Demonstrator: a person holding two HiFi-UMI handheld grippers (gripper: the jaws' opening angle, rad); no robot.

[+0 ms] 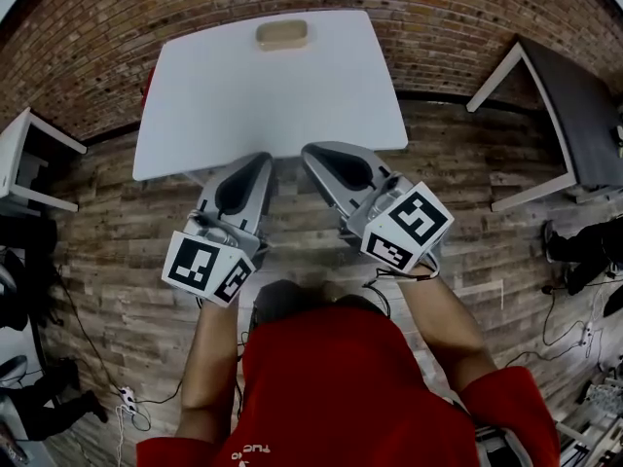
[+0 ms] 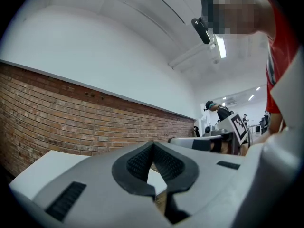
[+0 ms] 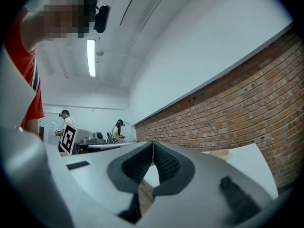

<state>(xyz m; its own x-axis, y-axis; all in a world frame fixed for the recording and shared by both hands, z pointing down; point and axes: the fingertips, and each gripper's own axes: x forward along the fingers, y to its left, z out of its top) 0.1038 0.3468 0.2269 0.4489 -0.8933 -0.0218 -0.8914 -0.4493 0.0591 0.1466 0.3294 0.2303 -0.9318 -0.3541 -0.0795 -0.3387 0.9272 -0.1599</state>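
The left tool and the right tool are held side by side at the near edge of the white surface. Both are shut tight, tip to tip, and nothing is held in them. A small tan thing is seen at the far edge of the surface, well apart from both tools. It is laid flat, with its long side running left to right along that edge. It is likely light and stiff, maybe wood. It could best be gripped across its short width, near the middle.
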